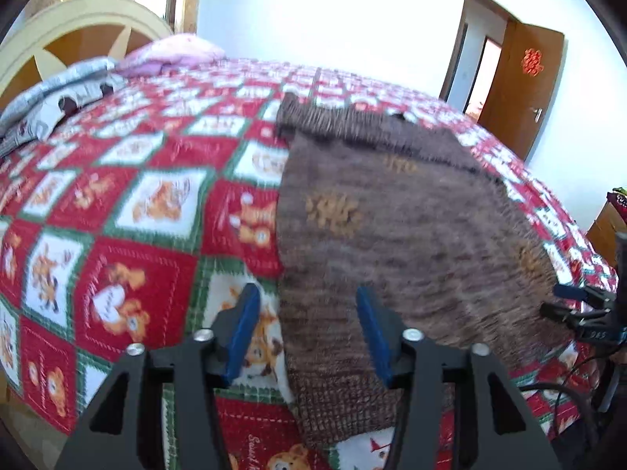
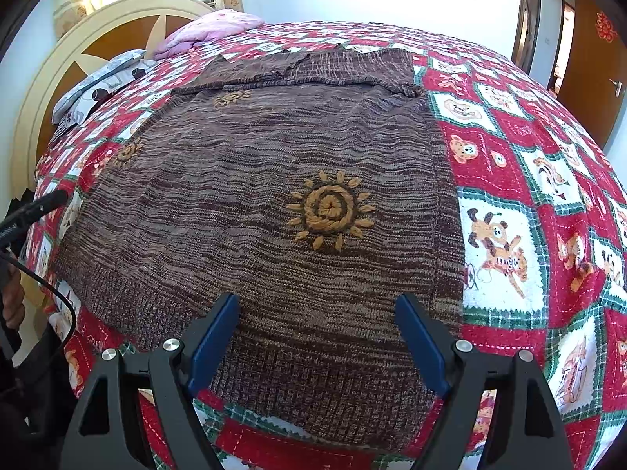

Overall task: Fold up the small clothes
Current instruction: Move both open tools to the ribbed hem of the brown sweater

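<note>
Sweater [image 2: 274,203] lies flat on the bed [image 2: 509,235], brown knit, sun motifs up. Sleeves look already folded across the top end, toward the headboard [image 2: 117,19] at 11 o'clock in my right view. Ribbed hem [image 2: 313,384] is the near edge, right under me.

Long axis: hem to collar, running 6 to 12 o'clock in the right view. In the left view it leans toward 1 o'clock.

Right gripper [image 2: 317,337]: fingers spread wide, nothing between them, hovering over the hem band near its right half. The sweater's right side edge runs just off my right finger at 3 o'clock. I cannot tell whether the tips touch the knit.

Left gripper [image 1: 307,329]: fingers also apart and empty. The sweater's left edge passes between them, so the left finger [image 1: 243,333] sits over bare quilt and the right finger over knit. This view is motion-blurred.

From the left view, the right gripper [image 1: 576,305] shows at 3 o'clock, at the far hem corner.

My read: both hands are at the hem, one per corner, with the body of the sweater stretching away at 12. The left is nearer a real corner; the right needs a small shift to 3 o'clock to meet its own. The likely fold carries hem toward collar, along the long axis.

Risk: the loose knit may bunch if I pinch only one layer.
</note>
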`<action>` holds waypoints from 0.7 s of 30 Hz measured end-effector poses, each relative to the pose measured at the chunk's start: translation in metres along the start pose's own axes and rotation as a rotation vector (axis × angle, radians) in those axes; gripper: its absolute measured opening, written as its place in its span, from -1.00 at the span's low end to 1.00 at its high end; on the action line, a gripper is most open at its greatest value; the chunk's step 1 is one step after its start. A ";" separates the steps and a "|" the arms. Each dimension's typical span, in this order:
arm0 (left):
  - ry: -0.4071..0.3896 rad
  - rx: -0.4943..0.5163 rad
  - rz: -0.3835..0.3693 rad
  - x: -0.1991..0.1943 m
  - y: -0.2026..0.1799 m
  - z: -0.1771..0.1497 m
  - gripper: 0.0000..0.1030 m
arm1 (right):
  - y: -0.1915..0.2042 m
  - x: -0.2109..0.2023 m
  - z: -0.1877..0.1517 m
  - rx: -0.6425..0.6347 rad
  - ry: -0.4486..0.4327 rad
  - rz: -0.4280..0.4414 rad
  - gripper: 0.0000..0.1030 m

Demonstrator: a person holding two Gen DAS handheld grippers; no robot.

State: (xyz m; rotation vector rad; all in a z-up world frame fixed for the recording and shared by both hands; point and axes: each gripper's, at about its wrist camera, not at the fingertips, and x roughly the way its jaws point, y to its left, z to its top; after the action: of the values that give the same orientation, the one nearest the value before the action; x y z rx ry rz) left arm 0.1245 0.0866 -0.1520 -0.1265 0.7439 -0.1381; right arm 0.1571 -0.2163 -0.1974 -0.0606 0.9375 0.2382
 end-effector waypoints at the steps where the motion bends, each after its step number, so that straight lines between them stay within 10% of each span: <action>1: 0.003 0.007 -0.010 0.003 -0.001 0.001 0.29 | 0.001 0.000 0.000 -0.005 -0.001 -0.002 0.61; 13: 0.120 -0.024 -0.093 0.030 0.012 -0.012 0.28 | 0.000 0.000 -0.001 -0.010 -0.006 -0.012 0.61; 21: 0.031 -0.043 -0.089 0.017 0.013 0.004 0.29 | 0.005 0.000 -0.003 -0.022 -0.009 -0.022 0.61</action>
State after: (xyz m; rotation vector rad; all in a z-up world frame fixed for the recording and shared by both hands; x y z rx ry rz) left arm 0.1405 0.0968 -0.1629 -0.1992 0.7723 -0.2087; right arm 0.1539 -0.2123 -0.1988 -0.0905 0.9244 0.2280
